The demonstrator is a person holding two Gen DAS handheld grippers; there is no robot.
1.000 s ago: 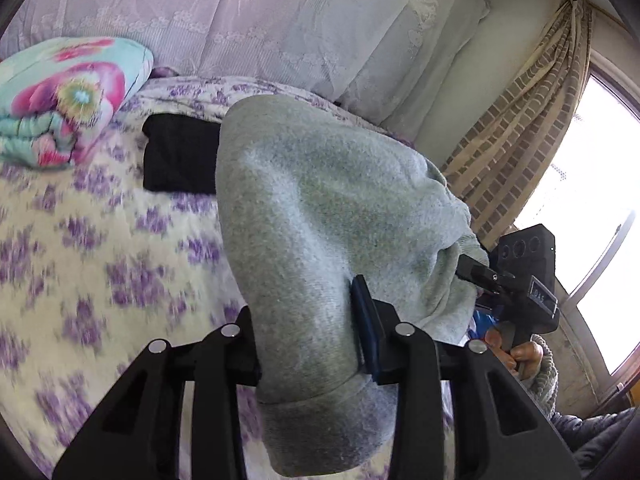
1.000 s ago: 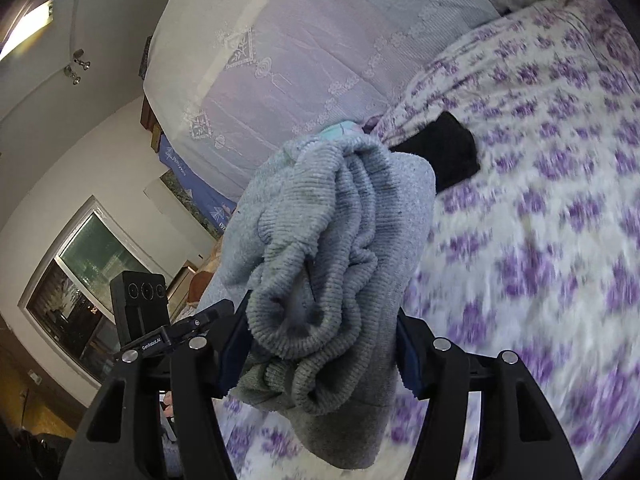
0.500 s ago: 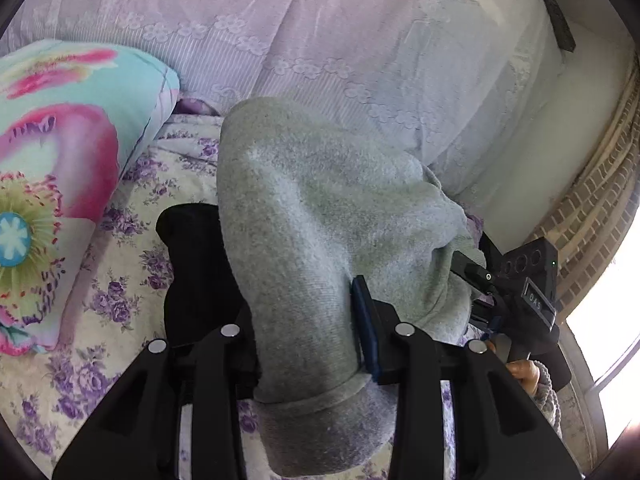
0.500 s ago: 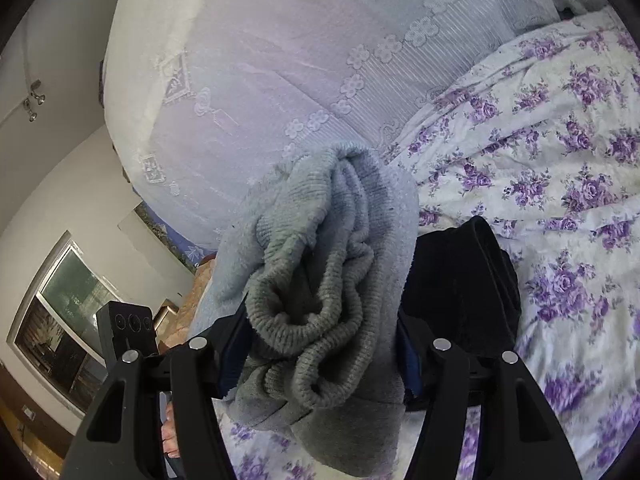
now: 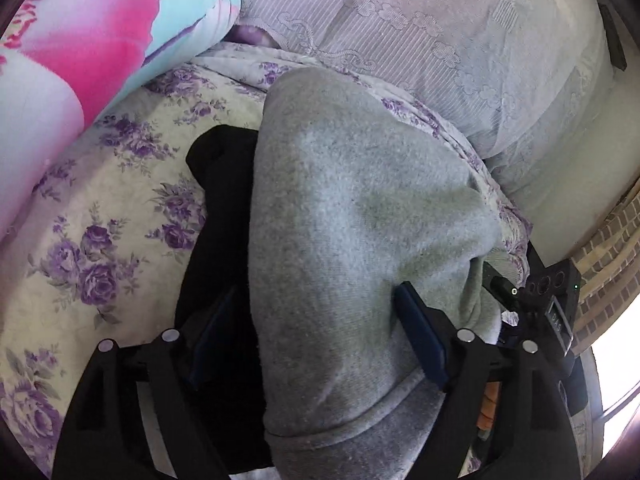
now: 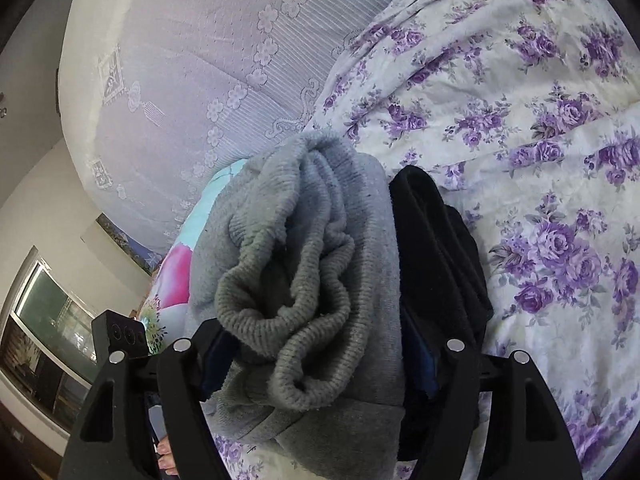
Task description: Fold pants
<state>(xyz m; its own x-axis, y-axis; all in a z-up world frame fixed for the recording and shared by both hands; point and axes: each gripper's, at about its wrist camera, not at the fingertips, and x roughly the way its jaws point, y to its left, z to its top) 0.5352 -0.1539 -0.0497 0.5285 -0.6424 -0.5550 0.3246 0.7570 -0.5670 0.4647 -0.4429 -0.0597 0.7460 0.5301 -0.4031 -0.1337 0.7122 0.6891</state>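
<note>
The folded grey sweatpants (image 5: pixel 352 240) fill the middle of the left wrist view, held between both grippers. My left gripper (image 5: pixel 320 332) is shut on one end of the bundle. My right gripper (image 6: pixel 316 356) is shut on the other end, where the ribbed grey waistband (image 6: pixel 292 304) bunches up. The bundle is right over a folded black garment (image 5: pixel 216 272) that lies on the floral bedspread (image 5: pixel 100 240); it also shows in the right wrist view (image 6: pixel 436 256). Whether the grey pants rest on it I cannot tell.
A pink and turquoise pillow (image 5: pixel 80 40) lies to the left. A pale lilac lace-covered headboard cushion (image 5: pixel 440 40) stands behind. The other gripper's camera block (image 5: pixel 556 300) is at the right, near a brick-patterned curtain (image 5: pixel 608 264). The bedspread (image 6: pixel 540 120) stretches right.
Both grippers have carried the grey pants forward toward the headboard and down over the black garment, which now sits right under the bundle. Both grips are unchanged.
</note>
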